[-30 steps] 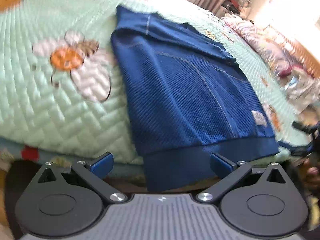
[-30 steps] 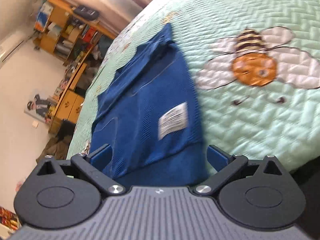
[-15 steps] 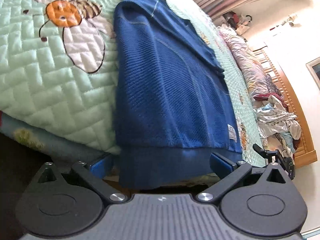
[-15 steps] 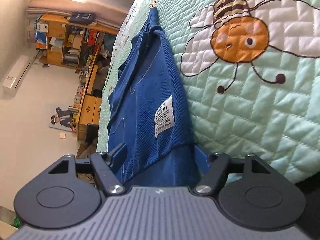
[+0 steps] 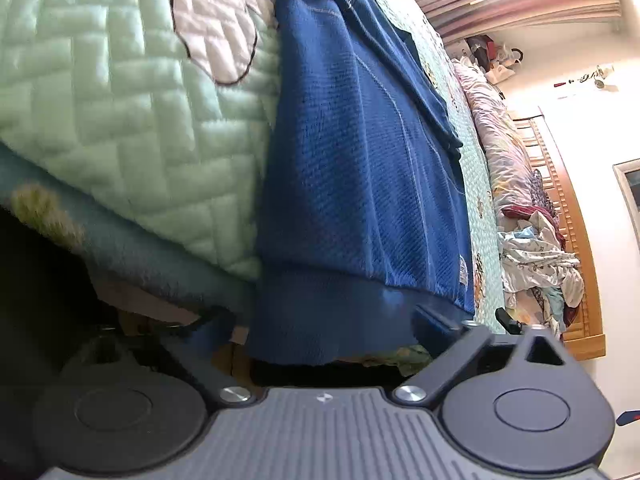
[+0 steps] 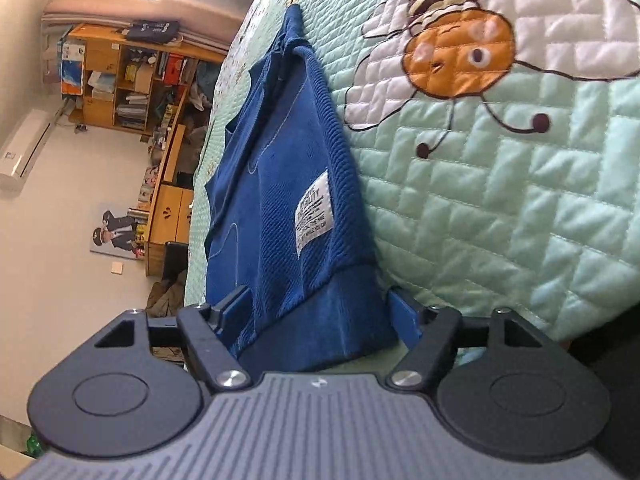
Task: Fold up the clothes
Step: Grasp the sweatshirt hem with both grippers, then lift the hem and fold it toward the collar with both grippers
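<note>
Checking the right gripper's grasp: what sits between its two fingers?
In the right wrist view, the ribbed hem of the blue sweater fills the gap between the right gripper fingers, hanging over the edge of the green quilt.

a bed carries a mint-green quilted cover (image 5: pixel 120 128) stitched with bees. a blue knit garment (image 5: pixel 360 168) lies flat on the cover, its ribbed hem hanging over the bed's near edge. crumpled clothes (image 5: pixel 536 256) are heaped by the wooden headboard (image 5: pixel 576 240).
</note>
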A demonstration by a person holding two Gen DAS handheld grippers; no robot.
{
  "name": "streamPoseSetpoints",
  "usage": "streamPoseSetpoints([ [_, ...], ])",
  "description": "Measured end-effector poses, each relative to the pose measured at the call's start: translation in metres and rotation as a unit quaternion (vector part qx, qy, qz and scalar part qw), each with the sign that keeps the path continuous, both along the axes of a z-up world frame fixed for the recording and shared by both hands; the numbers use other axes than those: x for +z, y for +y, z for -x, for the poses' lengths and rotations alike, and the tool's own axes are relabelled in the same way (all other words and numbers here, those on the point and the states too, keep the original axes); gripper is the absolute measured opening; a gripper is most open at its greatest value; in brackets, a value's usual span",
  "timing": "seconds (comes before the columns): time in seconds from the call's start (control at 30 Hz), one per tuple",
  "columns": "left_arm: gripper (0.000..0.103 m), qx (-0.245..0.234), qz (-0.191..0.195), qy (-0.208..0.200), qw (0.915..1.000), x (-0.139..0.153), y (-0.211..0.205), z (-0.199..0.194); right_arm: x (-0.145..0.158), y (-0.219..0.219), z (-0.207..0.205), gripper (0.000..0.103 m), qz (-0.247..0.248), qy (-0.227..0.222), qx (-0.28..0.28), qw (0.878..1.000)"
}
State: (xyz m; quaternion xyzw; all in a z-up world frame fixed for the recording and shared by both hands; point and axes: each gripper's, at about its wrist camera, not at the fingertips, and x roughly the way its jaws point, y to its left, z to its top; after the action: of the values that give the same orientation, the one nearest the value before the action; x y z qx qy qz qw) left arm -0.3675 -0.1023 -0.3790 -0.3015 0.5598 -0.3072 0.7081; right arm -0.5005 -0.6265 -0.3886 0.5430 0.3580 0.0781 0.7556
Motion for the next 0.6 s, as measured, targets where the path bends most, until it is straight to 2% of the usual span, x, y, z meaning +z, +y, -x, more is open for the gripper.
streamPoseSetpoints([
  [0.07,0.066,-0.004,0.000,0.003,1.0000,-0.002,-0.001,0.002,0.001,0.001,-0.002,0.076,0.002,-0.003,0.004,1.000],
  [0.13,0.028,-0.011,-0.007,0.010,0.9999,-0.003,-0.004,0.003,0.000,0.001,-0.002,0.067,0.004,-0.003,0.006,1.000],
  [0.2,0.015,-0.015,0.009,0.008,0.9998,0.000,-0.006,0.004,-0.001,0.003,-0.003,0.040,0.010,0.004,0.006,1.000],
  [0.27,0.014,-0.018,0.014,-0.004,0.9997,0.006,-0.010,0.006,-0.001,0.004,-0.002,0.028,0.015,0.011,0.004,1.000],
  [0.37,0.013,-0.020,0.017,-0.017,0.9995,0.012,-0.014,0.007,-0.003,0.002,0.001,0.028,0.006,0.010,-0.006,1.000],
  [0.43,0.012,-0.020,0.021,-0.020,0.9994,0.015,-0.013,0.007,-0.004,0.000,0.003,0.031,-0.002,0.007,-0.014,1.000],
  [0.5,0.012,-0.021,0.026,-0.026,0.9991,0.018,-0.014,0.007,-0.005,-0.002,0.005,0.047,-0.010,0.005,-0.022,1.000],
  [0.53,0.012,-0.020,0.028,-0.028,0.9990,0.020,-0.015,0.007,-0.005,-0.004,0.007,0.051,-0.014,0.001,-0.028,1.000],
  [0.6,0.012,-0.019,0.030,-0.031,0.9989,0.022,-0.015,0.006,-0.005,-0.006,0.009,0.053,-0.014,-0.004,-0.034,0.999],
])
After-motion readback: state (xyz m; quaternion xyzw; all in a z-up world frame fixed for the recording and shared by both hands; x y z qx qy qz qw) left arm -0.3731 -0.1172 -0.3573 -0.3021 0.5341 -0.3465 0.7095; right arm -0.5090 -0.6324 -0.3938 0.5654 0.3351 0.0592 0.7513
